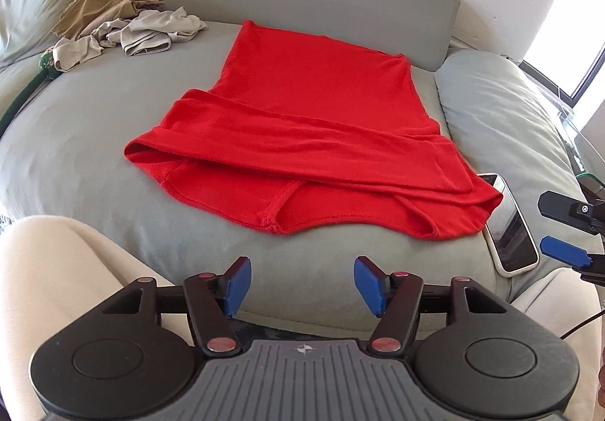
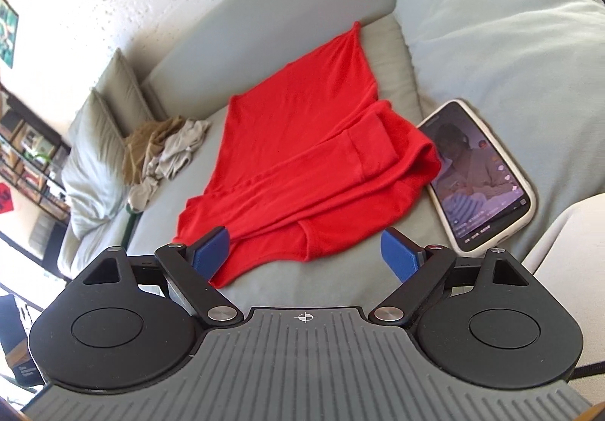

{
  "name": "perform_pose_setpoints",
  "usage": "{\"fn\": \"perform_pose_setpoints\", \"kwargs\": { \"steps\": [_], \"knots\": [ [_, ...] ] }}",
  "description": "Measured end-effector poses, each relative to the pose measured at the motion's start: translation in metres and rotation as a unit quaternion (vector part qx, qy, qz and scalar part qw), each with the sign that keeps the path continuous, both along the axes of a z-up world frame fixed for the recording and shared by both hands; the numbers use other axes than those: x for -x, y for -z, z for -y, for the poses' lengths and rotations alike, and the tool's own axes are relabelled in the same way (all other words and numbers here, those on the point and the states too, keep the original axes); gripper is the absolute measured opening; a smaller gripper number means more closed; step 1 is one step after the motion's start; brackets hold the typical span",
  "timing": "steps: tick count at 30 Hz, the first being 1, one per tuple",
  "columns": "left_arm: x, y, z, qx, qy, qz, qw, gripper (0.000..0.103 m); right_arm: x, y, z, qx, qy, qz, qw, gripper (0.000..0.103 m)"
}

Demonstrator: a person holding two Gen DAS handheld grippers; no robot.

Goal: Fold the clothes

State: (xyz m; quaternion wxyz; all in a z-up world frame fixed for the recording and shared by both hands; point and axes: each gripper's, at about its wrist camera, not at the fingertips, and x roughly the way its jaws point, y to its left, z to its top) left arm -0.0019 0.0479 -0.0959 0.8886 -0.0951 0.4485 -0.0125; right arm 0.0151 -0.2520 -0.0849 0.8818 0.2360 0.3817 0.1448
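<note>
1. Red knit long-sleeved top (image 1: 302,126) lying flat on grey sofa seat cushion (image 1: 75,141), sleeves folded across the body.
2. Left gripper (image 1: 302,283): blue-padded fingers apart, empty, just short of the top's near edge.
3. Right gripper (image 2: 302,250): fingers apart, empty, over the near edge.
4. White-cased phone (image 2: 480,175) touching the top's right side.
5. Beige crumpled clothes pile (image 1: 124,24) well apart, far left.

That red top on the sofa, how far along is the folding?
Partly done: the red top lies flat with its sleeves folded across. Nothing is in hand; the left gripper and right gripper hover open. Left: folding it shorter, then the crumpled pile.
</note>
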Motion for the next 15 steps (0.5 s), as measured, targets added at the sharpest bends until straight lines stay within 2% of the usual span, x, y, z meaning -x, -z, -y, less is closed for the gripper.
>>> {"fn": "perform_pose_setpoints", "kwargs": {
  "steps": [4,6,7,8,12,15],
  "knots": [
    [-0.004,0.01,0.002,-0.001,0.011,-0.001,0.9999,0.062,0.002,0.003,0.002,0.006,0.018,0.01,1.0,0.085],
    [-0.007,0.015,0.002,-0.01,0.007,0.003,0.9999,0.063,0.002,0.005,0.003,0.009,0.027,0.016,0.999,0.079],
    [-0.009,0.017,0.003,-0.016,0.007,0.004,0.9998,0.063,0.001,0.006,0.0,0.023,0.023,0.017,0.999,0.072],
    [-0.012,0.019,0.003,-0.025,0.009,0.002,0.9996,0.063,-0.001,0.008,-0.003,0.038,0.021,0.011,0.999,0.071],
    [-0.023,0.026,0.004,-0.039,0.031,0.003,0.9988,0.063,-0.013,0.018,-0.011,0.05,0.011,-0.013,0.999,0.072],
    [-0.037,0.031,0.002,-0.049,0.028,0.007,0.9984,0.064,-0.029,0.027,-0.022,0.072,0.001,-0.04,0.997,0.072]
  ]
}}
